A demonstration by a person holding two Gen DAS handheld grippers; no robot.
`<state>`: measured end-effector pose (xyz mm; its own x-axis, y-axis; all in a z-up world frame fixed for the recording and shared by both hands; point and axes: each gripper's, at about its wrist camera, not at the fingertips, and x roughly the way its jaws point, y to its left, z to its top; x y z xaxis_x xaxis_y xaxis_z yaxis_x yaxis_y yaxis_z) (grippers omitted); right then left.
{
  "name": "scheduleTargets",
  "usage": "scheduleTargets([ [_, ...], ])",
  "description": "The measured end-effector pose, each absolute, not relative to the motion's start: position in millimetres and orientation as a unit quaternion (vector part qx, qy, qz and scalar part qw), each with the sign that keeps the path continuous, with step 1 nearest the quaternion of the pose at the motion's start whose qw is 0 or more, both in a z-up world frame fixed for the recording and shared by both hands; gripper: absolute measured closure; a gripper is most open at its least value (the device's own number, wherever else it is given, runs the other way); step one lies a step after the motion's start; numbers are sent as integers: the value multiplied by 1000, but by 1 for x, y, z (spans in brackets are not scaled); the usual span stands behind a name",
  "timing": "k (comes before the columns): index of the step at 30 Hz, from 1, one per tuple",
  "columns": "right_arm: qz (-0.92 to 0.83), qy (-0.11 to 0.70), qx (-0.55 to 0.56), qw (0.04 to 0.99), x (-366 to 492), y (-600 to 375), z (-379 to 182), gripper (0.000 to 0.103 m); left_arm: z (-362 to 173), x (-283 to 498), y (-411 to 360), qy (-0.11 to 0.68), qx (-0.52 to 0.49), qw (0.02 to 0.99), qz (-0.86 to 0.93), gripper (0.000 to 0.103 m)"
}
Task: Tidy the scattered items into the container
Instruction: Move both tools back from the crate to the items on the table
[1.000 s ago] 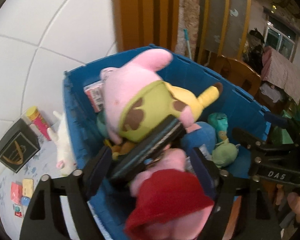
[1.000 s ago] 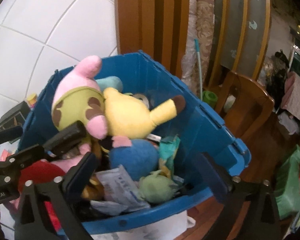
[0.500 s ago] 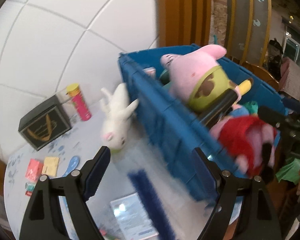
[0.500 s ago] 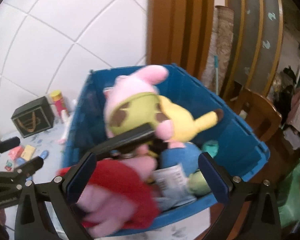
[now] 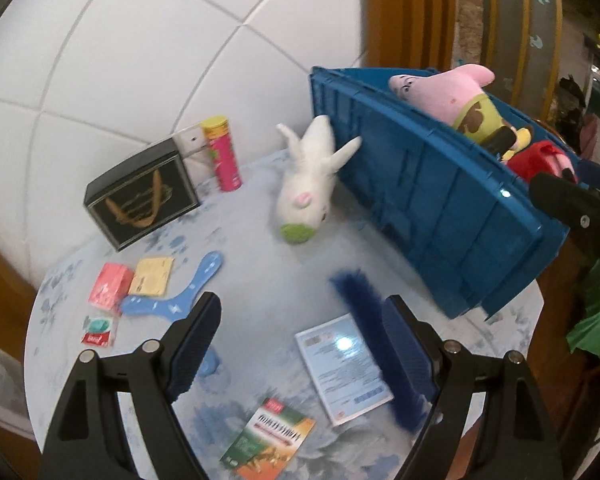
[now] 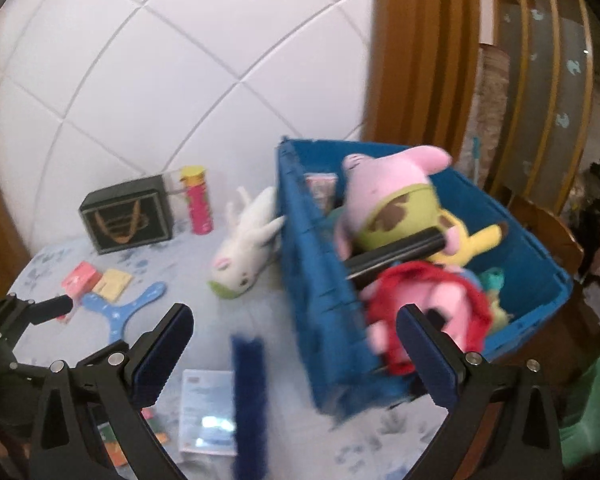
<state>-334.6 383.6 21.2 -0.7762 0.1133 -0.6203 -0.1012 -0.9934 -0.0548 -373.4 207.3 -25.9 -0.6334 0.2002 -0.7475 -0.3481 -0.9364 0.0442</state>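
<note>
The blue crate [image 5: 440, 208] [image 6: 312, 280] stands on the round table, filled with plush toys: a pink star plush [image 6: 384, 188], a yellow one [image 6: 468, 240] and a pink plush in a red dress [image 6: 424, 300], with a black bar [image 6: 396, 254] across them. A white rabbit plush [image 5: 308, 184] [image 6: 244, 256] leans on the crate's outer wall. My left gripper [image 5: 300, 348] hangs open over the table above a dark blue fuzzy strip [image 5: 372, 332] and a white card [image 5: 344, 364]. My right gripper [image 6: 296, 356] is open at the crate's near corner, holding nothing.
Loose on the table [image 5: 260, 264] are a black box [image 5: 140, 196], a pink tube can [image 5: 222, 152], a blue boomerang [image 5: 176, 292], pink [image 5: 110, 288] and yellow [image 5: 152, 276] packs, a small sachet [image 5: 98, 330] and a green-orange packet [image 5: 268, 444]. A white tiled wall stands behind; wooden furniture is right.
Both grippers have swung left from above the crate's contents to over the table. The red-dressed plush, earlier between my left fingers, now lies in the crate.
</note>
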Motion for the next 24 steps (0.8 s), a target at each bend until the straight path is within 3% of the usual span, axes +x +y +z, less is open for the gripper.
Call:
scheduleTargets([
  [11, 935, -15, -355, -8, -338, 330, -3, 0, -33, -345, 146, 64, -413, 86, 904, 20],
  [24, 903, -20, -420, -90, -332, 257, -79, 0, -87, -306, 48, 25, -460, -6, 887, 20],
])
